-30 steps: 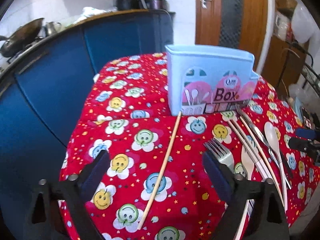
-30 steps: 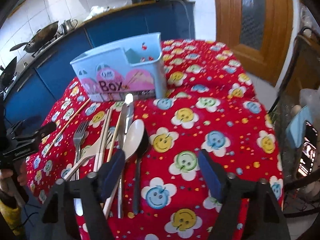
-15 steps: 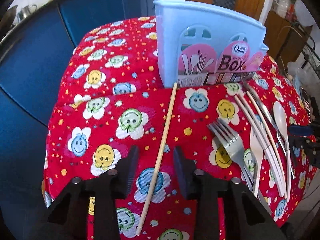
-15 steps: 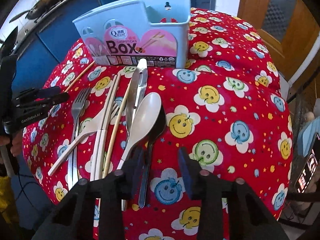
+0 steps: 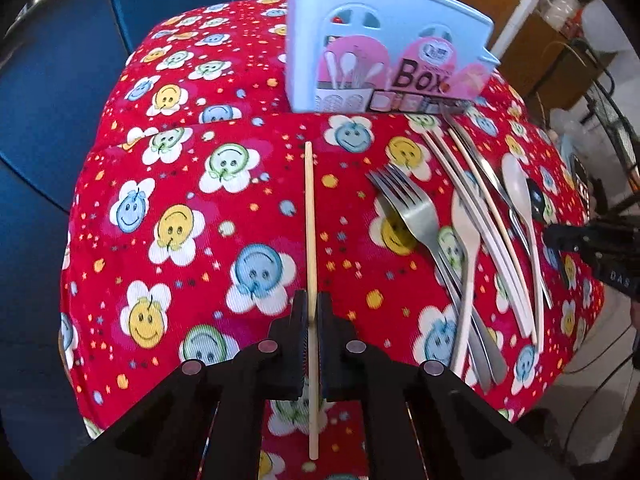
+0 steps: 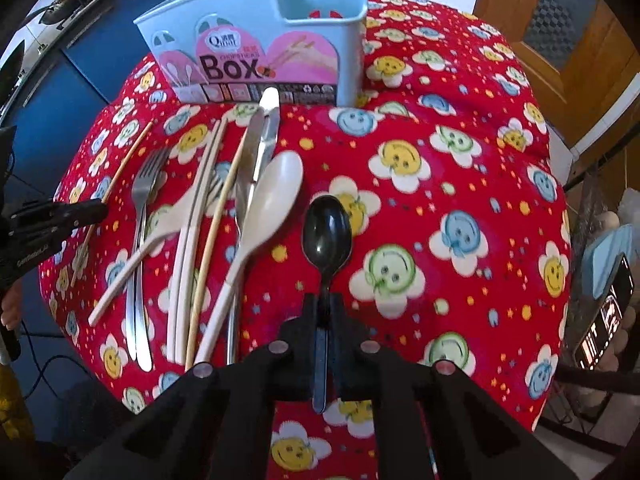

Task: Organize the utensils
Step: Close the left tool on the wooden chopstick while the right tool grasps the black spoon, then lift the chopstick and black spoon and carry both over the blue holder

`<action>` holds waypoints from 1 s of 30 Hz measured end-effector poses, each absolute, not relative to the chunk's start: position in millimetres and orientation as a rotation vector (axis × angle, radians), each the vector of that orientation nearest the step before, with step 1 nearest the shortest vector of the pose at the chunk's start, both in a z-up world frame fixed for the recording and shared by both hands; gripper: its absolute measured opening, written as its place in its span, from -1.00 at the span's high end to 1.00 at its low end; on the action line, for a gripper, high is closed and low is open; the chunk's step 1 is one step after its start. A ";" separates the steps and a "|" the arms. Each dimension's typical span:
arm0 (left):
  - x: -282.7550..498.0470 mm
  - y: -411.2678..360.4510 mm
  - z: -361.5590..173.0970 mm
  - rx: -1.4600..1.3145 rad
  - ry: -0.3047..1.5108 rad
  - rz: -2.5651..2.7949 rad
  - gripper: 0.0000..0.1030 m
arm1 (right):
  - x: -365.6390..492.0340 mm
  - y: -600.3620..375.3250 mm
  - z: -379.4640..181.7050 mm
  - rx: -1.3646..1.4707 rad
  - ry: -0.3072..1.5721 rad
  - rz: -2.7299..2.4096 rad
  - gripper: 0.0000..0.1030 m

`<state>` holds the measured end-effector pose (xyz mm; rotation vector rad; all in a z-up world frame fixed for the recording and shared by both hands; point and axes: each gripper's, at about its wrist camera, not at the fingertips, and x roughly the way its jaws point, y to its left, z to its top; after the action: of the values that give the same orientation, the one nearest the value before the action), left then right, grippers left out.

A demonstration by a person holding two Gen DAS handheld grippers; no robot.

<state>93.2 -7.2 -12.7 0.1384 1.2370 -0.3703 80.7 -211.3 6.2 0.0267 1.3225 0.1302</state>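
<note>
Pink label on blue utensil holder (image 6: pixel 256 56): "Box", above it small "CHOPSTICKS"; brand logo starts with "Q", rest unreadable.

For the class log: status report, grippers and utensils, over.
Left gripper shut on chopstick. Right gripper shut on black spoon. Box path clear.

Two close, steeply downward wrist views, sharing tablecloth (image 5: pixel 192 184), utensil box (image 6: pixel 256 32).

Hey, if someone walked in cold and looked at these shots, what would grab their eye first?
Probably the loud red smiley-flower tablecloth, with the pale blue utensil box standing at its far edge. Next, each hand-held gripper is shut on something: the left hand-held gripper on a lone wooden chopstick, the right hand-held gripper on a black spoon, beside a heap of cutlery.
</note>
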 end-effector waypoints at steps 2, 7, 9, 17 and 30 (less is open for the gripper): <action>93.6 -9.1 -11.5 0.134 1.250 -0.375 0.92 | 81.8 -211.4 7.3 0.026 1.332 0.129 0.85; 105.8 -18.7 -10.9 0.146 1.260 -0.374 0.82 | 90.2 -213.9 12.3 0.032 1.320 0.129 0.45; 112.4 -21.4 -11.4 0.153 1.263 -0.367 0.79 | 94.8 -215.7 14.0 0.033 1.314 0.127 0.44; 138.0 -32.0 -10.8 0.159 1.270 -0.347 0.79 | 115.2 -220.4 3.9 0.053 1.332 0.140 0.44; 141.1 -38.4 -11.4 0.176 1.187 -0.337 0.89 | 118.9 -217.5 0.3 0.014 1.252 0.145 0.85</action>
<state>141.1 -38.4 -11.4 0.1762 1.1869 -0.3369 118.9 -217.5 0.3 0.0136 1.2516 0.1452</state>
